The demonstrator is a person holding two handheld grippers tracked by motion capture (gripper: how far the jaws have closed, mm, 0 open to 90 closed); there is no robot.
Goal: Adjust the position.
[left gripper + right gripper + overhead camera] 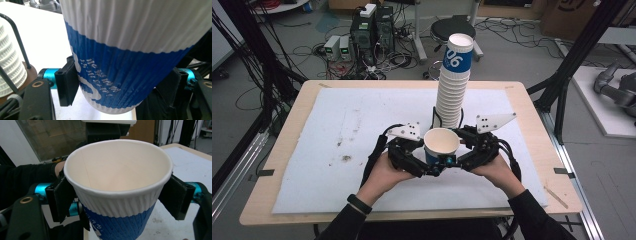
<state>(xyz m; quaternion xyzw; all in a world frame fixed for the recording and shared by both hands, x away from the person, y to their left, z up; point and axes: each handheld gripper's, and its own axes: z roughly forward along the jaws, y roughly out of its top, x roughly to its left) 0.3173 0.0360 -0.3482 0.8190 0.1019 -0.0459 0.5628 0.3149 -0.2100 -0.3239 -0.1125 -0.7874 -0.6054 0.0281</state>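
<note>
A blue-and-white ribbed paper cup [441,142] stands upright and empty just above the white mat, held between both grippers. My left gripper [429,162] comes from the left and its pads press on the cup's blue lower part [112,75]; the gripper [120,87] is shut on it. My right gripper [457,150] comes from the right and its pads sit against the white ribbed band below the rim [117,202]; the gripper [117,195] is shut on it. The cup's inside [120,167] is bare. A hand holds each gripper.
A tall stack of the same cups [452,95] rises right behind the held cup, in a wire holder on a brown base [28,72]. The white mat [337,130] covers the wooden table and has small stains [346,158] at the left. A stool [452,30] and computers stand on the floor beyond.
</note>
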